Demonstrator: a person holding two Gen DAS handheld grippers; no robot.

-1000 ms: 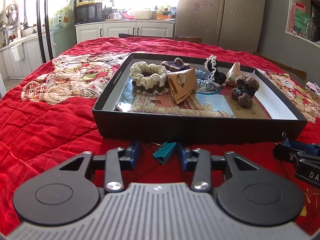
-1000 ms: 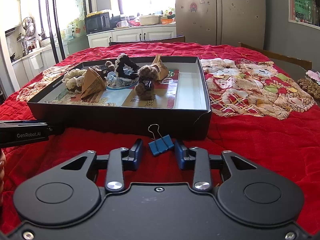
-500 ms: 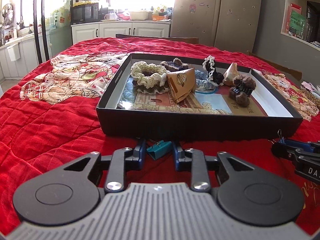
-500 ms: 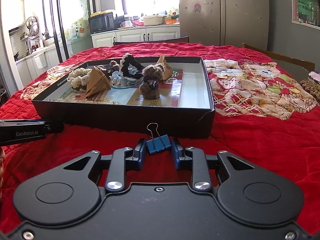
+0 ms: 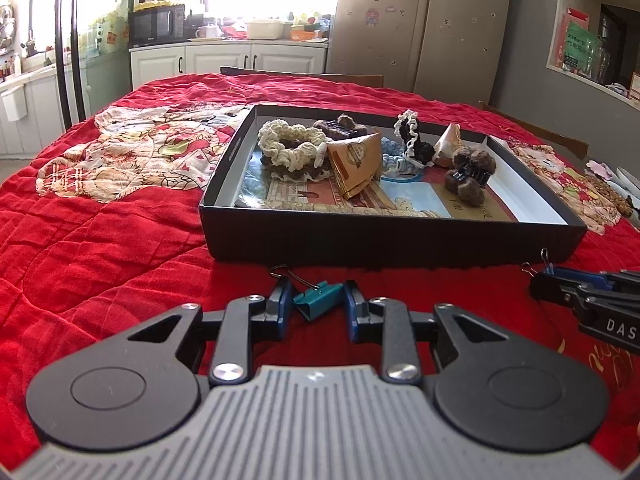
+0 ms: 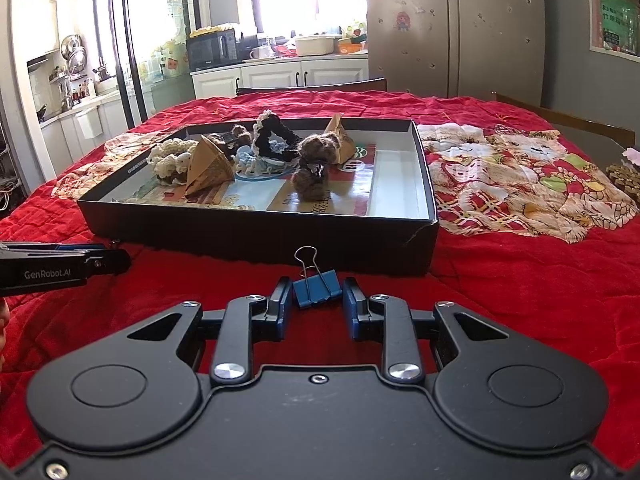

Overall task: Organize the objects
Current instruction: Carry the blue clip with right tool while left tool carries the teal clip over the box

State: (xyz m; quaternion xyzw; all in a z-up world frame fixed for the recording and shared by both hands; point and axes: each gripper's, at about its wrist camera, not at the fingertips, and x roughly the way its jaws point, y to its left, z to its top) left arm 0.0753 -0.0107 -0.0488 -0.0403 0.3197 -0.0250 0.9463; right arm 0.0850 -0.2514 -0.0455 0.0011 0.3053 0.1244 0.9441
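Observation:
A teal binder clip (image 5: 318, 295) sits between the fingers of my left gripper (image 5: 316, 300), which has closed on it just above the red quilt. A blue binder clip (image 6: 318, 288) sits between the fingers of my right gripper (image 6: 316, 298), which has closed on it in front of the box. The black shallow box (image 5: 384, 236) holds a cream scrunchie (image 5: 290, 144), a brown paper cone (image 5: 356, 162), a brown fuzzy hair claw (image 5: 468, 176) and other hair pieces. The box also shows in the right wrist view (image 6: 256, 232). The right gripper shows at the right edge of the left wrist view (image 5: 538, 280).
A red quilt (image 5: 100, 232) with patchwork panels (image 6: 512, 184) covers the table. The left gripper (image 6: 116, 258) reaches in from the left of the right wrist view. Chair backs, kitchen cabinets and a fridge stand beyond the table.
Both grippers have narrowed from wide open onto their binder clips. The teal clip now sits gripped between the left fingers, the blue clip between the right fingers.

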